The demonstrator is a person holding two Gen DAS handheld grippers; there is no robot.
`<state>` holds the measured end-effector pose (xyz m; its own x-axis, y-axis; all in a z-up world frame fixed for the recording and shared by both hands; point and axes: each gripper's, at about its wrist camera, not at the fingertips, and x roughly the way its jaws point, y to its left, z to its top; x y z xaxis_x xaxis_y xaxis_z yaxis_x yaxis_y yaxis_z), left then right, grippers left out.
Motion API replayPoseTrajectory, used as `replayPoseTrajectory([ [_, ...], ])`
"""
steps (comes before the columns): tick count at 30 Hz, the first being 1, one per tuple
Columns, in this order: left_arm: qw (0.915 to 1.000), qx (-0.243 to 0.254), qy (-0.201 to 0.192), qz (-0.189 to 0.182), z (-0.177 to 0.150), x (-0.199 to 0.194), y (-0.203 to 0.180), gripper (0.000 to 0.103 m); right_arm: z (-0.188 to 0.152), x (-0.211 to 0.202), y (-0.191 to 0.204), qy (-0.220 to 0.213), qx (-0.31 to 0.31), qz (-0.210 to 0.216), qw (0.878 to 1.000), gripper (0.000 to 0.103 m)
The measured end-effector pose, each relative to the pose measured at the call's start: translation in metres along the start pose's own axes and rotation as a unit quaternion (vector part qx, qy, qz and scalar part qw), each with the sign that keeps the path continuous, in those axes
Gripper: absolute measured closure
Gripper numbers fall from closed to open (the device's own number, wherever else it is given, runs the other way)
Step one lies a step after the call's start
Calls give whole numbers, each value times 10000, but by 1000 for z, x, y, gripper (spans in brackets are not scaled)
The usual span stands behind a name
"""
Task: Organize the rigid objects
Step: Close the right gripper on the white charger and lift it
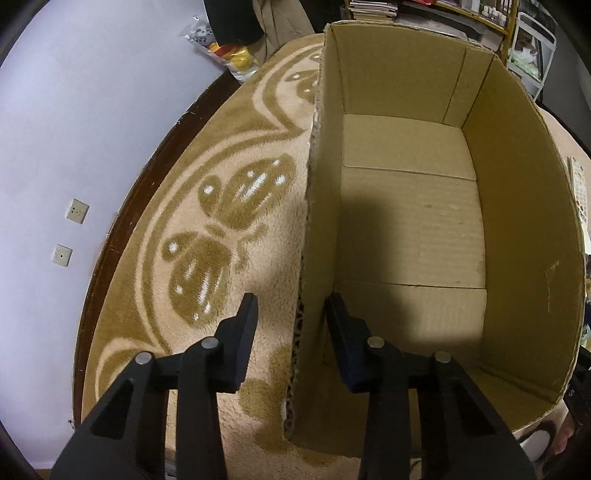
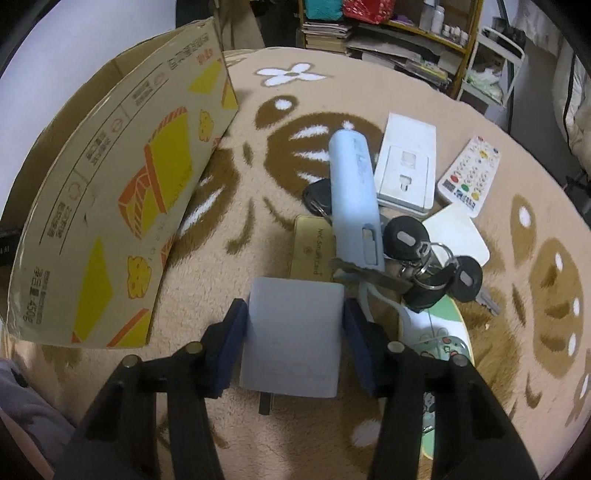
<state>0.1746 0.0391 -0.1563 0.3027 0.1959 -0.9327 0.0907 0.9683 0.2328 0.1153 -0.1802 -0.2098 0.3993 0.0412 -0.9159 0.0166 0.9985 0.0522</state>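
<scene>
Rug (image 2: 424,85) (right gripper (image 2: 293,321) around adapter (image 2: 293,332))

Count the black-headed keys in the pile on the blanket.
3 in plain view: one key beside the pale blue case, one right of the ring, one left of the case. A dark shape under the ring may hide another.

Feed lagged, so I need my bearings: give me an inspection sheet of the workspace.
Surface: patterned rug over a table.
Job's things: box, inside bare; grey block; blue case; keys; remote; white plate; gold card.
Clutter: bag past the rug.
Grippers: left gripper open, astride the box wall; right gripper around the block, contact unclear.
Cables: white cord.
Surroundings: shelves, wall sockets.
</scene>
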Motion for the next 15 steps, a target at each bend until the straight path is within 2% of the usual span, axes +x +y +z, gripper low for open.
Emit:
replayPoseTrajectory([
  [1,10000,10,-5,-18,0,0,-1,75,0,-1,1,-1,9,31,10000,47],
  [5,9999,75,-26,-79,-1,-1,-6,86,-2,-8,2,-100,77,82,9999,47],
  [11,9999,38,-46,-135,-1,-2,-7,86,0,-31,8,-384,-115,43,9992,48],
  [15,9999,61,-73,-104,-1,-3,-8,86,2,-46,12,-533,-121,254,9982,49],
])
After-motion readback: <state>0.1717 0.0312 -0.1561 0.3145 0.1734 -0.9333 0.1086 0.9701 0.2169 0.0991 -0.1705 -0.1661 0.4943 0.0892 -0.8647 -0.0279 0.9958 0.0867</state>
